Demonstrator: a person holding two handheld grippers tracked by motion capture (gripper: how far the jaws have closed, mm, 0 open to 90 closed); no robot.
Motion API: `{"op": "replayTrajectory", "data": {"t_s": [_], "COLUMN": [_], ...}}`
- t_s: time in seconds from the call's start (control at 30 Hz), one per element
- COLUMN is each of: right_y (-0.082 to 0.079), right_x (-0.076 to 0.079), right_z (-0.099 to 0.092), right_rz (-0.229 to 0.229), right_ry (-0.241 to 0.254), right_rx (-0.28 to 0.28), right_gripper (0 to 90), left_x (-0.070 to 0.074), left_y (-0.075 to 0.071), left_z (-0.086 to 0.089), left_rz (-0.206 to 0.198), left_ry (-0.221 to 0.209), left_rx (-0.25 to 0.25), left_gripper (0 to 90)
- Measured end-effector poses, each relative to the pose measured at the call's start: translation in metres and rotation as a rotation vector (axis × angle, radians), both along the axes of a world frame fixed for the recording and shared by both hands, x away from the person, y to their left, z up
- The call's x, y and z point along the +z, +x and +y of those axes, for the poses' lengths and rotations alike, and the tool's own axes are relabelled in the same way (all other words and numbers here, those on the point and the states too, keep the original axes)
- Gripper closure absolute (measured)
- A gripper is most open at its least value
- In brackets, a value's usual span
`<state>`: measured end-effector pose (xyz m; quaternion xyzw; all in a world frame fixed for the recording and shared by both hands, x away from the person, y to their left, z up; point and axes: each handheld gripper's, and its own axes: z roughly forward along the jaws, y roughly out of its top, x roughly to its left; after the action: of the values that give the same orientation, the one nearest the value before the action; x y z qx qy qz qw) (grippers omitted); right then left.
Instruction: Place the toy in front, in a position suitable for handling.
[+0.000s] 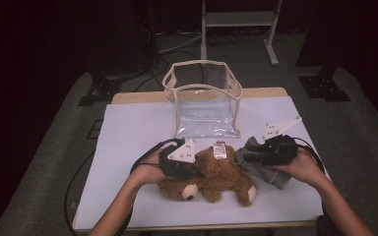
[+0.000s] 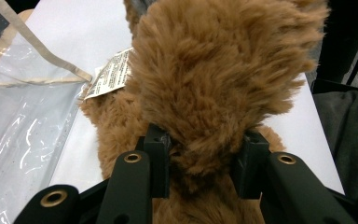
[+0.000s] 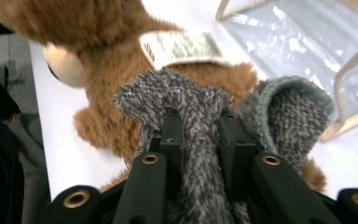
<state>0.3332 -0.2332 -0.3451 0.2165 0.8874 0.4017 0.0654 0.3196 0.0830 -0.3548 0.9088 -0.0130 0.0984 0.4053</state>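
Observation:
A brown teddy bear point(image 1: 221, 178) lies on the white table point(image 1: 128, 147), a white tag point(image 1: 220, 150) on its upper side. My left gripper point(image 1: 193, 169) is shut on the bear's left part; in the left gripper view both pads squeeze the brown fur point(image 2: 205, 93). At the bear's right lies a grey knitted cloth point(image 1: 256, 162). The right gripper point(image 1: 262, 152) is shut on it, and the right gripper view has a fold of that grey knit point(image 3: 196, 140) pinched between its jaws. The bear point(image 3: 121, 70) lies just beyond.
A clear plastic bag point(image 1: 204, 98) with cream edging stands open behind the bear, at the table's far middle. A white frame point(image 1: 238, 19) stands on the floor beyond. Bare table surface stretches to the left point(image 1: 128, 128) and front.

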Motion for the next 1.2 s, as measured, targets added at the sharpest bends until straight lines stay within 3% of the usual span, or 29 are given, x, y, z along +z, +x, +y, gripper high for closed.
{"op": "replayTrajectory", "data": {"t_s": [0.1,0.2,0.4,0.53,0.73,0.9,1.03,1.2], "right_y": [-0.002,0.000,0.005,0.006,0.000,-0.005,-0.009,-0.005], "right_x": [0.011,0.020,0.013,0.001,-0.016,-0.016,-0.002,0.014], "right_z": [0.006,0.028,0.057,0.043,-0.005,-0.032,-0.036,-0.016], "right_rz": [-0.026,-0.045,-0.049,-0.009,0.029,0.030,-0.007,-0.046], "right_ry": [0.028,0.039,-0.004,0.015,0.060,0.062,0.071,0.073], "right_rx": [0.016,0.059,0.123,0.091,-0.001,-0.060,-0.068,-0.023], "right_gripper": [73.3,73.4,73.4,73.3,73.4,73.4,73.4,73.4], "left_x": [0.000,0.001,0.002,0.001,0.002,0.004,0.004,0.004], "left_y": [-0.001,-0.002,-0.003,-0.002,-0.001,-0.001,0.001,0.001], "left_z": [-0.001,-0.002,0.001,0.002,-0.001,-0.003,-0.003,-0.003], "left_rz": [-0.004,-0.011,-0.017,-0.012,-0.009,-0.009,0.000,0.004], "left_ry": [0.003,0.008,0.012,0.009,0.012,0.027,0.026,0.029], "left_rx": [-0.004,-0.009,-0.012,-0.011,-0.010,-0.016,-0.012,-0.012], "left_gripper": [64.0,64.0,63.8,63.7,63.0,62.5,62.5,62.6]}}
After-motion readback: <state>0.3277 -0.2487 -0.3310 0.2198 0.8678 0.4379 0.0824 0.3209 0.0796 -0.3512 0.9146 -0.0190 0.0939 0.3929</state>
